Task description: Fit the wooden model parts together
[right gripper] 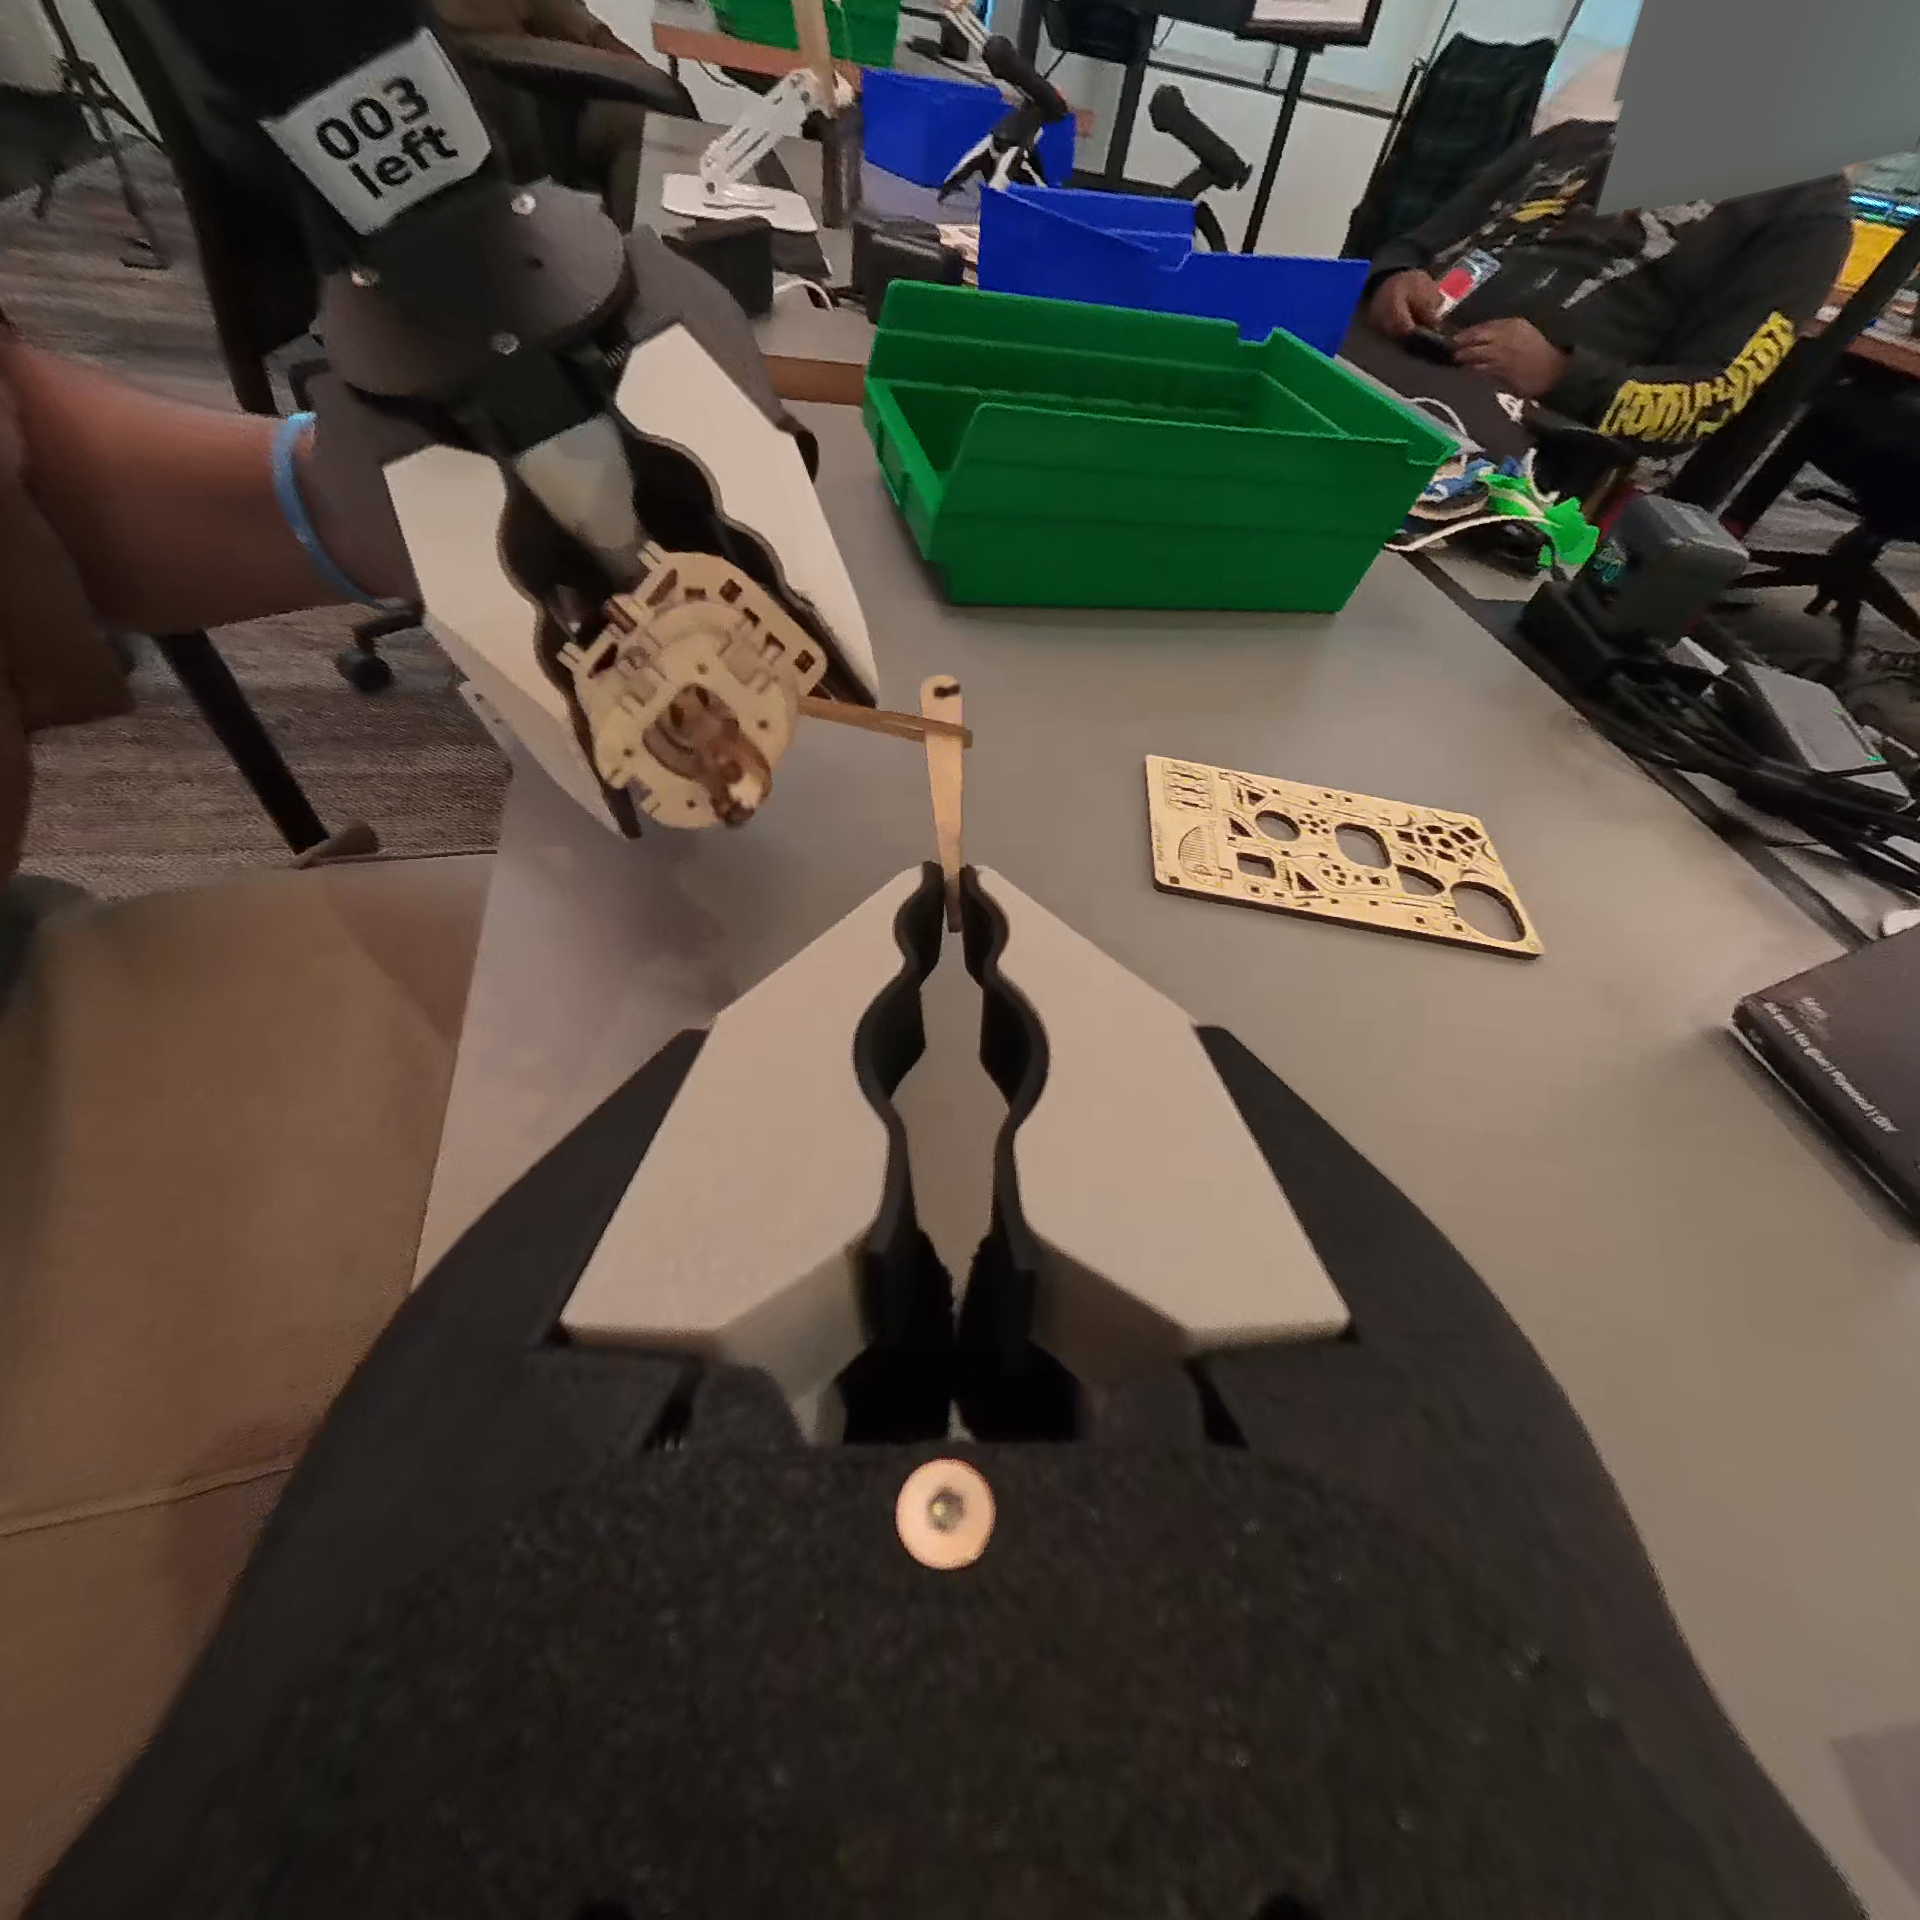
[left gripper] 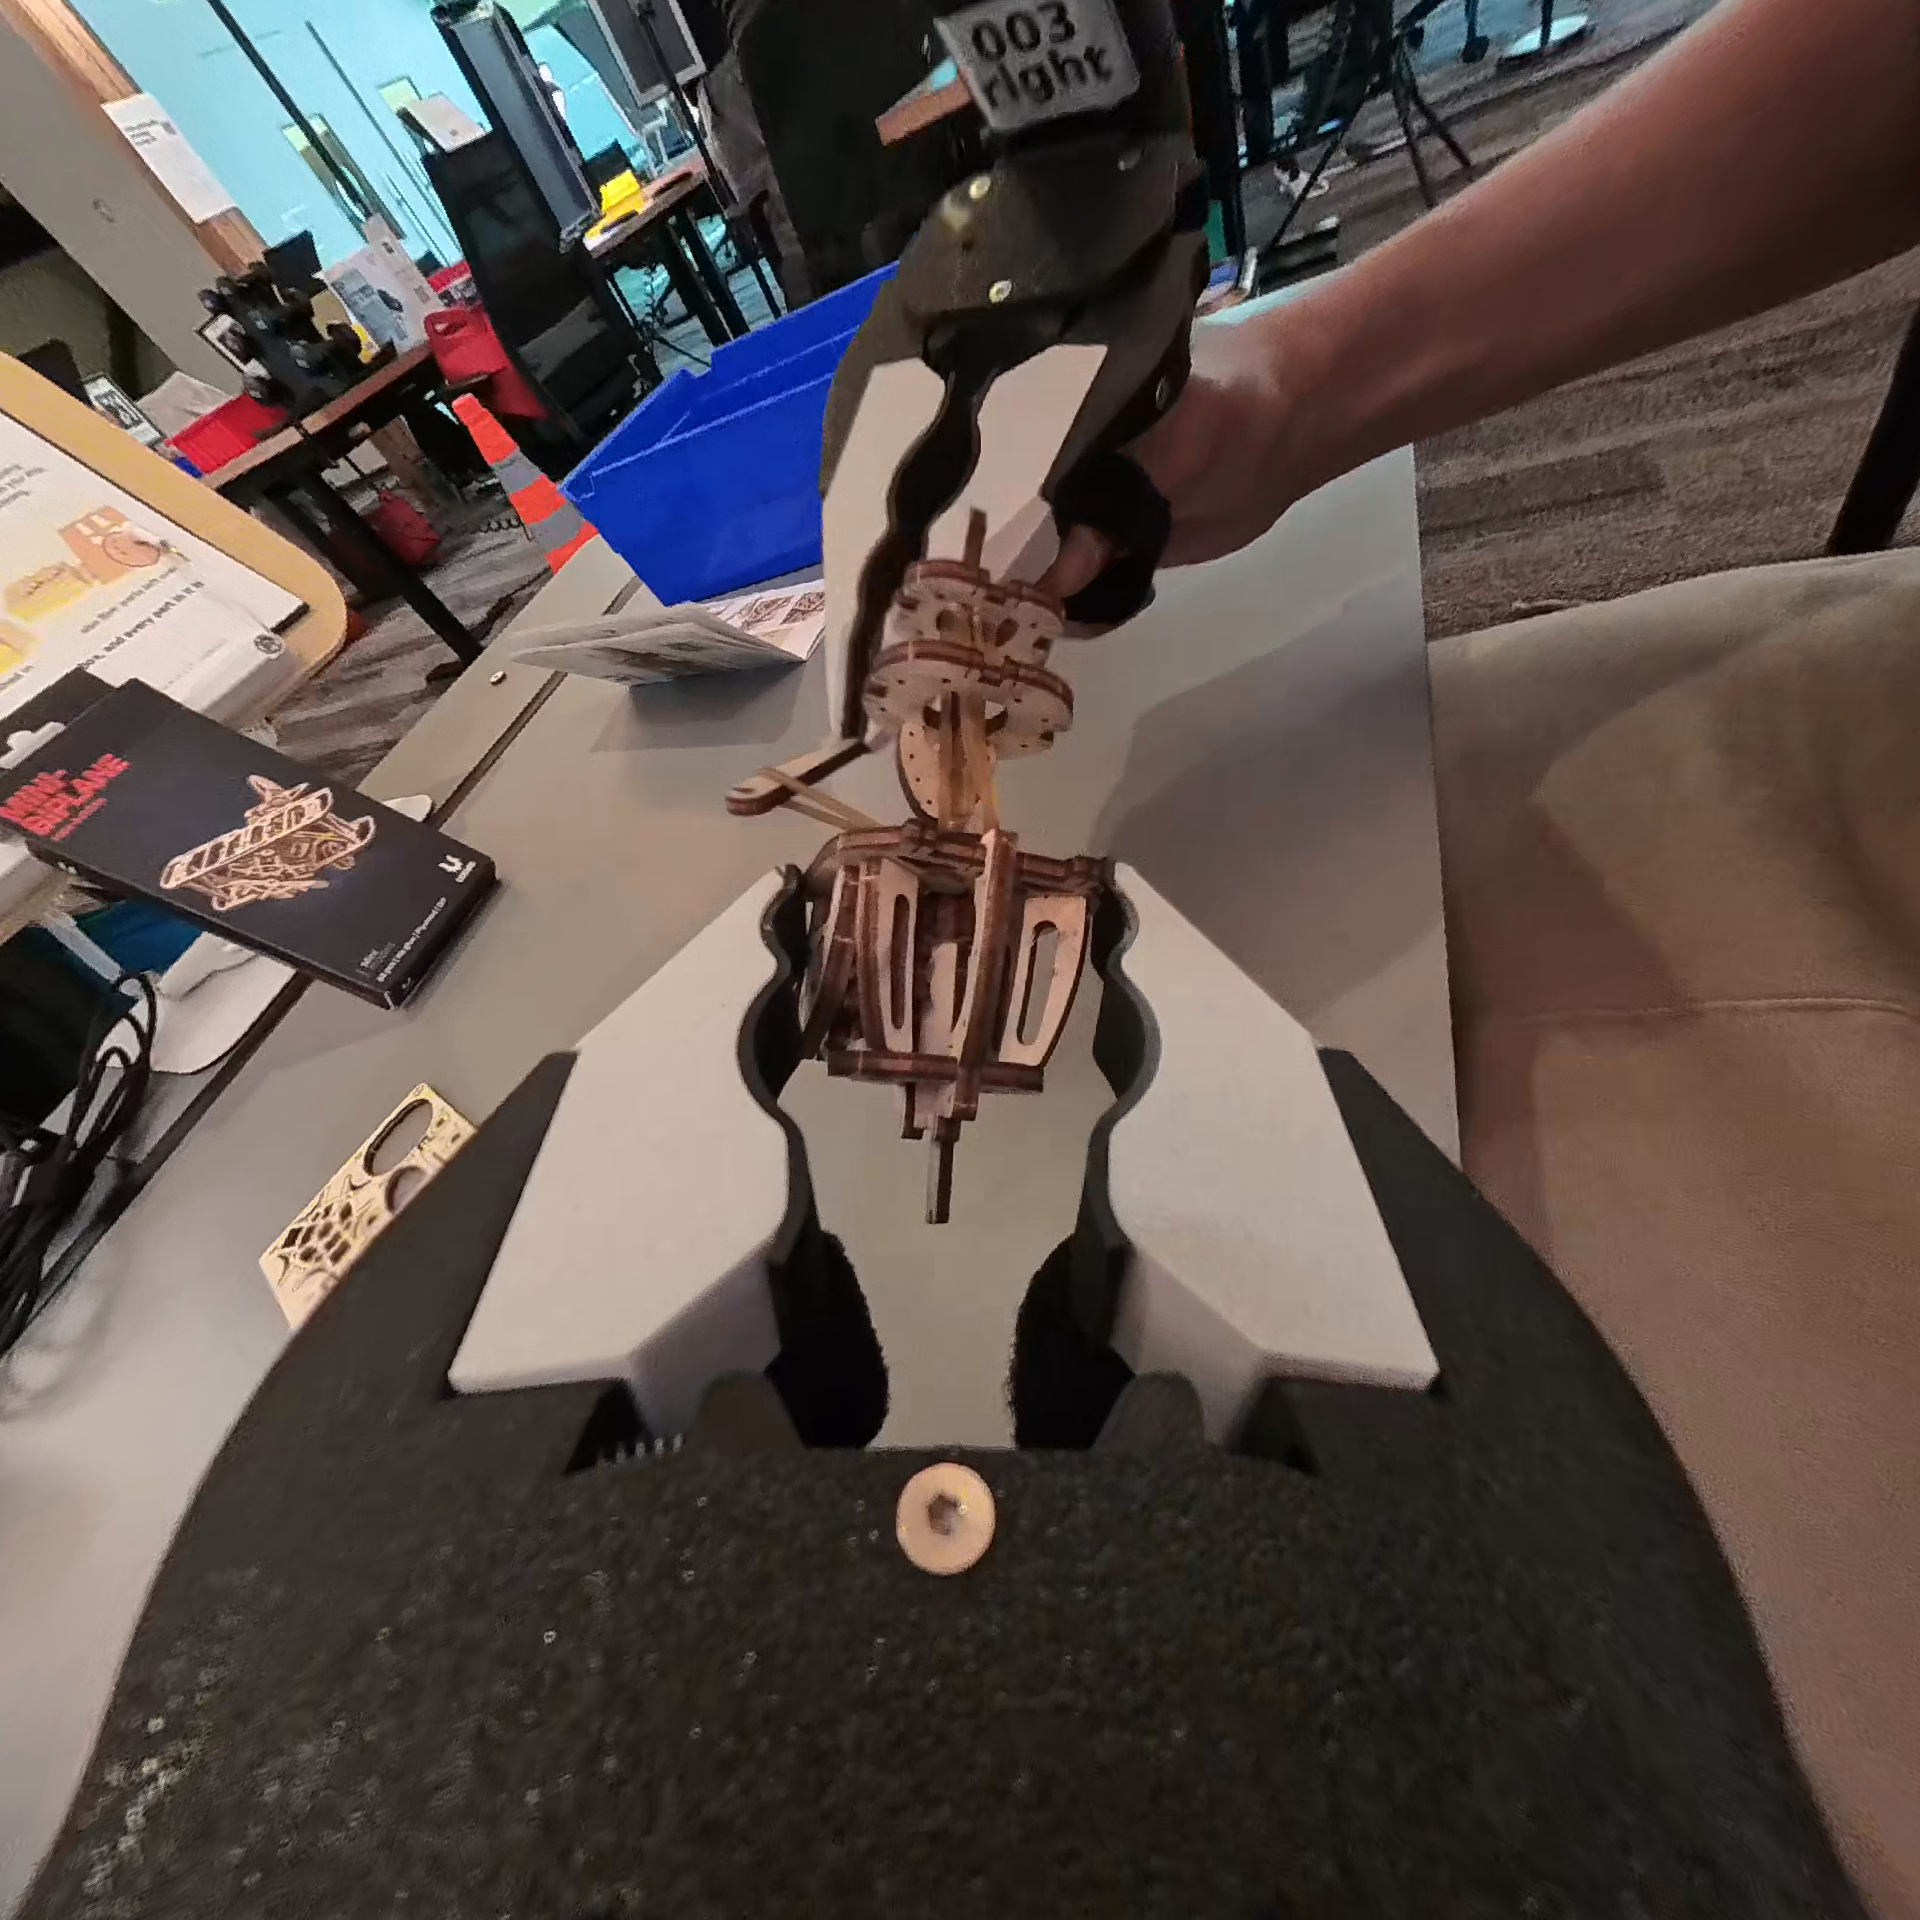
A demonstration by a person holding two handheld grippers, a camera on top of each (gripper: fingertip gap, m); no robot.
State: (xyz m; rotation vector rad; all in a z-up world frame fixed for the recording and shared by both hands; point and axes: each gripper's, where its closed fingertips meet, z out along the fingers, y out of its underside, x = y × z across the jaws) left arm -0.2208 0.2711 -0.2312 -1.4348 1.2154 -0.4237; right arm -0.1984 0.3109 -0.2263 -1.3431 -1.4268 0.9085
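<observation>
- The step in hand looks like seating a thin wooden strip into the wooden model body; to do it well, line the strip's free end with its slot before pushing, and press along the strip's length rather than across it, since so slim a piece would likely bend or snap
- Hold the body steady and let only the strip side move; small corrections, no twisting
- The left gripper has its jaws spread partway and clamped on the model body, which sits between the fingertips with a thin peg pointing back toward the camera
- The right gripper has its jaws pressed nearly together, pinching the lower end of the strip at the very tips; the strip rises beyond them and meets a second thin strip reaching from the body
- Which slot is meant cannot be told
- Beyond the right jaws, to their right, a punched wooden parts sheet lies flat on the grey table
</observation>
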